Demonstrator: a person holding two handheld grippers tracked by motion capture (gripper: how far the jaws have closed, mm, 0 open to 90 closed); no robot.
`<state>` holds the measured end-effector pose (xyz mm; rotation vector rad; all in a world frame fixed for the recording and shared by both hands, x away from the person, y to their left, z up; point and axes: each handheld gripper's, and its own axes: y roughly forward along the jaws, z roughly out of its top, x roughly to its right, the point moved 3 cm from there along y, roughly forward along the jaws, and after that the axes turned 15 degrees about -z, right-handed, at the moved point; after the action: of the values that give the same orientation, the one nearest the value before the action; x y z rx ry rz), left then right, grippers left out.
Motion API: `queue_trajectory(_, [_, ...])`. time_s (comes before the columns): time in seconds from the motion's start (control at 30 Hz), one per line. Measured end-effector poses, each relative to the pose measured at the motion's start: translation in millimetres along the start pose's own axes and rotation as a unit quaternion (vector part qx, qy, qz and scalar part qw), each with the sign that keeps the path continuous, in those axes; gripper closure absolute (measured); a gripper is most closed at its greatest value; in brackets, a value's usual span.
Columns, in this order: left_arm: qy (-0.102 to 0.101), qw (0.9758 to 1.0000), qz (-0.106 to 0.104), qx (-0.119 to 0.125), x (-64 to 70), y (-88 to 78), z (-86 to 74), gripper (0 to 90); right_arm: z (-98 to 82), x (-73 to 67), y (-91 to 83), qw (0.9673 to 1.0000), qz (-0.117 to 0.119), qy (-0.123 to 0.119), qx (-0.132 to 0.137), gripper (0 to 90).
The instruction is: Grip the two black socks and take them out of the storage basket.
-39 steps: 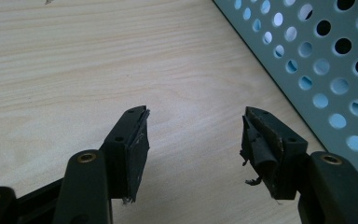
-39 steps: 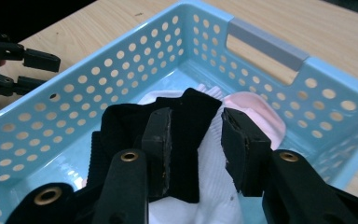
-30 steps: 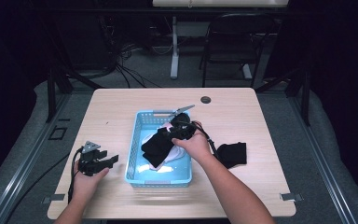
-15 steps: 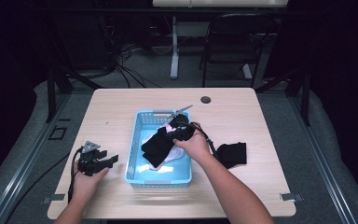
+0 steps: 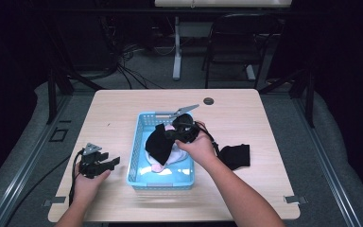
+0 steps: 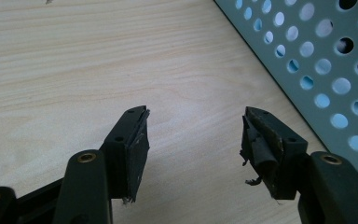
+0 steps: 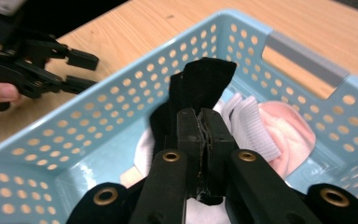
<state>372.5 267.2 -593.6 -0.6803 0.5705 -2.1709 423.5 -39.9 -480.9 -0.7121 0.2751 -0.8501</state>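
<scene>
Change: my right hand-held gripper [image 7: 203, 122] has just clamped onto the black sock [image 7: 200, 84] and lifted.
Relation: sock hangs lengthwise over the basket [image 7: 121, 88].
Left hand-held gripper [image 6: 193, 135]: spread, farther off.

Wooden table [image 5: 123, 113] carried blue basket [image 5: 137, 156] at ctr, black cloth [image 5: 236, 155] at 3 o'clock, round grommet [image 5: 209, 101] at 12.

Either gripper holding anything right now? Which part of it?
The right gripper is shut on the black sock, pinching a fold of its cloth above the blue basket. The left gripper is open and holds nothing.
</scene>
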Motion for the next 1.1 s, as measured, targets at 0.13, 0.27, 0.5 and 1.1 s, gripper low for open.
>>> queue_trajectory(0.13, [0.000,1.0000,0.000,-0.001,0.5,0.0,-0.1,41.2,5.4,0.6,-12.8,0.9999,0.000,-0.004,0.015,87.8])
queue_trajectory(0.27, [0.000,1.0000,0.000,-0.002,0.4,0.2,-0.3,41.2,9.4,3.9,-23.5,0.9997,-0.005,-0.006,0.024,87.8])
queue_trajectory(0.5, [-0.001,1.0000,0.001,-0.001,0.1,-0.1,-0.4,41.2,13.5,12.8,-44.7,0.9991,-0.013,-0.004,0.040,87.8])
queue_trajectory(1.1, [-0.001,1.0000,0.003,-0.008,0.8,0.3,-1.2,41.2,27.3,24.4,-111.3,0.9957,-0.027,-0.019,0.086,87.8])
